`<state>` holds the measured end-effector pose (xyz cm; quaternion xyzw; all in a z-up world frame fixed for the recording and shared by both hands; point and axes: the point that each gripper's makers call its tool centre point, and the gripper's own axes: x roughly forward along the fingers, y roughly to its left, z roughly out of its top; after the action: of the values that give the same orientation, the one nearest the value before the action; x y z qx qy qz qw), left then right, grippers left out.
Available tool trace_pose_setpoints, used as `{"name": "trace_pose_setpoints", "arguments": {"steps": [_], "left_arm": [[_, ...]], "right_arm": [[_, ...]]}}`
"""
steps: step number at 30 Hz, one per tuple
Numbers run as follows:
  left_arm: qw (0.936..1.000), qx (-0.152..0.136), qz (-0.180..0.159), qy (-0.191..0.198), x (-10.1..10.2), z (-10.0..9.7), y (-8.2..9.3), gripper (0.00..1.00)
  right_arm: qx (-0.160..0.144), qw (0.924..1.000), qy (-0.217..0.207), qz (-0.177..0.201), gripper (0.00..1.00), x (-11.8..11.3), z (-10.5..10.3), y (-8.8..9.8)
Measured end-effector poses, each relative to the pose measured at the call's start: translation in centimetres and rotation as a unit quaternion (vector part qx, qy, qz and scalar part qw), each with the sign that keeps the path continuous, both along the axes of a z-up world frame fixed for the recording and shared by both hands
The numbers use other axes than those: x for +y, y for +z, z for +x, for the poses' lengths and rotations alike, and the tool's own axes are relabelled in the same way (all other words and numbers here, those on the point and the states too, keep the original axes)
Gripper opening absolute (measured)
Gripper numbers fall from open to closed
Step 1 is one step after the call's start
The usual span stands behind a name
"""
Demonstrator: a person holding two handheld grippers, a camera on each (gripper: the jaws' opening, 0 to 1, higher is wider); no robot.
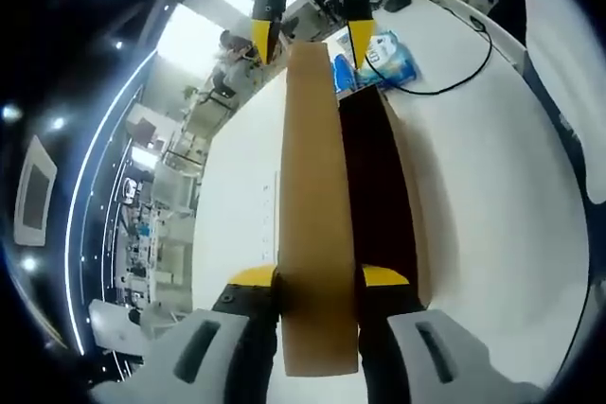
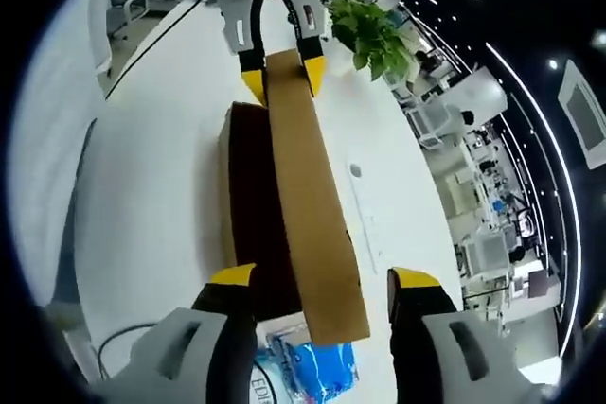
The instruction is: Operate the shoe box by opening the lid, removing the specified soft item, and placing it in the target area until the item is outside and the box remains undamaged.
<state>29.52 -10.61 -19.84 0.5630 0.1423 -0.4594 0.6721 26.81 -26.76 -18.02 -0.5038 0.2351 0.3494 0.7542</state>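
Observation:
A brown cardboard shoe box (image 1: 409, 198) lies on the white table (image 1: 492, 196), and its dark inside shows. The lid (image 1: 317, 186) stands raised on edge along the box. My left gripper (image 1: 318, 276) is shut on the lid's near end. At the far end, my right gripper (image 1: 312, 43) straddles the lid with gaps on both sides. From the right gripper view, the lid (image 2: 308, 196) runs between my open right gripper (image 2: 322, 278) and my left gripper (image 2: 284, 78), beside the box (image 2: 227, 198). I cannot see any soft item inside.
A blue and white packet (image 1: 388, 59) lies by the box's far end, and it is also in the right gripper view (image 2: 303, 371). A black cable (image 1: 464, 78) curves over the table. A green plant (image 2: 374, 30) and office desks stand beyond the table edge.

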Motion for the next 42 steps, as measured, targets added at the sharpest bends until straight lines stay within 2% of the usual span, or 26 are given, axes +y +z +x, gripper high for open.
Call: {"name": "trace_pose_setpoints", "arguments": {"steps": [6,9,13,18,24,32,42], "left_arm": [[1.0,0.0,0.002,-0.001,0.0,0.1,-0.1,0.31],[1.0,0.0,0.002,0.0,0.0,0.1,-0.1,0.31],[1.0,-0.001,0.002,0.0,0.1,0.0,-0.2,0.31],[1.0,0.0,0.004,-0.001,0.1,-0.2,-0.6,0.31],[1.0,-0.003,0.002,0.0,0.1,-0.3,-0.7,0.31],[1.0,-0.008,-0.001,0.004,0.1,-0.6,-1.1,0.31],[0.9994,-0.032,0.004,0.01,0.2,-0.8,-2.7,0.33]], "right_arm": [[-0.019,0.9982,0.024,-0.052,0.54,0.1,1.2,-0.8],[-0.014,0.9984,0.025,-0.048,0.53,0.3,1.3,-1.1],[-0.014,0.9978,0.04,-0.051,0.45,0.7,1.3,-1.3],[-0.01,0.9982,0.039,-0.044,0.44,1.1,1.2,-1.9],[-0.018,0.9966,0.055,-0.058,0.31,1.0,0.9,-2.6],[-0.03,0.9963,0.054,-0.06,0.31,1.0,0.7,-3.0],[-0.046,0.9952,0.056,-0.066,0.3,1.1,0.0,-4.0]]}}
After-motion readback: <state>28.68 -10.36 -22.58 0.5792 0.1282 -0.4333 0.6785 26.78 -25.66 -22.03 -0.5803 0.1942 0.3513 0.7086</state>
